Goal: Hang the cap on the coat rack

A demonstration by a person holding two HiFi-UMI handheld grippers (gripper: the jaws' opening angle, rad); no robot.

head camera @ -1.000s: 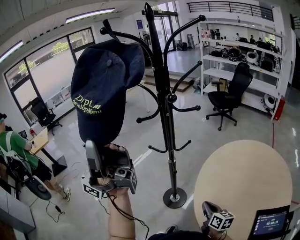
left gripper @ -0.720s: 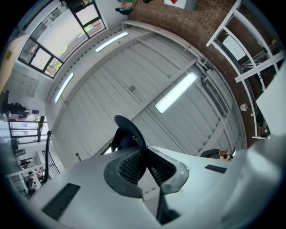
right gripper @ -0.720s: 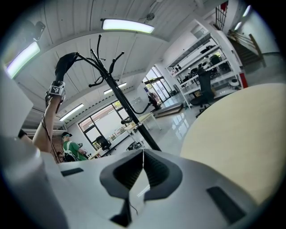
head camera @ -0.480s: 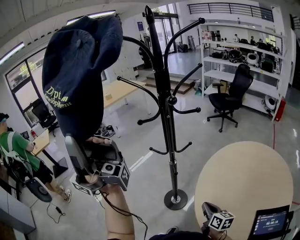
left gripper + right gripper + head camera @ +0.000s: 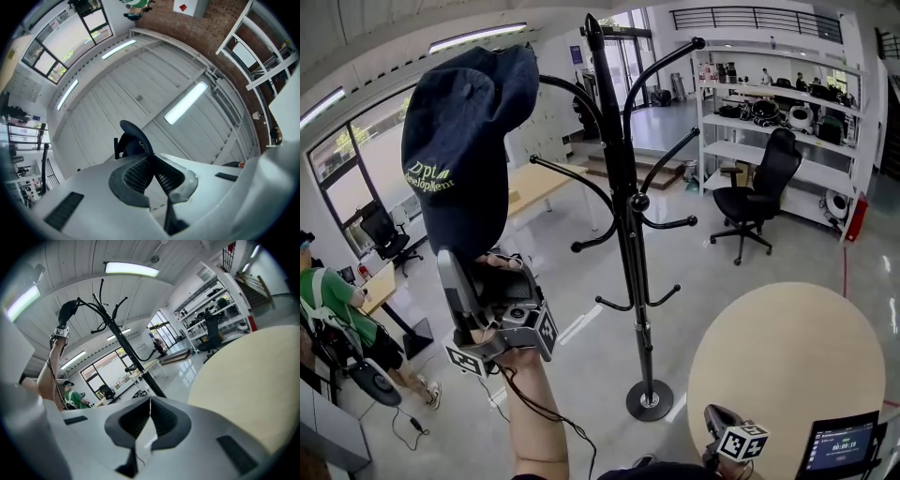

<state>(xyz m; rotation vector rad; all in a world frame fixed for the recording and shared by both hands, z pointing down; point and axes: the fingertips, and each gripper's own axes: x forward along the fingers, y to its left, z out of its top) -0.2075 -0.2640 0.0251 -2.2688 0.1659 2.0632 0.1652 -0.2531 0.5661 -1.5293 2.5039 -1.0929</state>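
Note:
A navy cap (image 5: 459,141) with yellow-green lettering is held high at the left of the head view, its crown level with the rack's upper hooks. My left gripper (image 5: 486,262) points upward and is shut on the cap's brim. In the left gripper view the brim (image 5: 136,138) sticks out between the closed pads, with the left gripper (image 5: 152,161) aimed at the ceiling. The black coat rack (image 5: 623,216) stands just right of the cap, one curved top hook (image 5: 572,89) beside it. My right gripper (image 5: 150,404) is shut and empty, low by the table; only its marker cube (image 5: 741,441) shows in the head view.
A round beige table (image 5: 787,356) sits at the lower right with a tablet screen (image 5: 839,445) at its near edge. A black office chair (image 5: 764,192) and white shelving (image 5: 778,103) stand behind the rack. A person in a green shirt (image 5: 328,300) is at the far left.
The left gripper has carried the cap up and to the left, off the front of the rack's left hooks, then slightly back right. The right gripper has stayed put.

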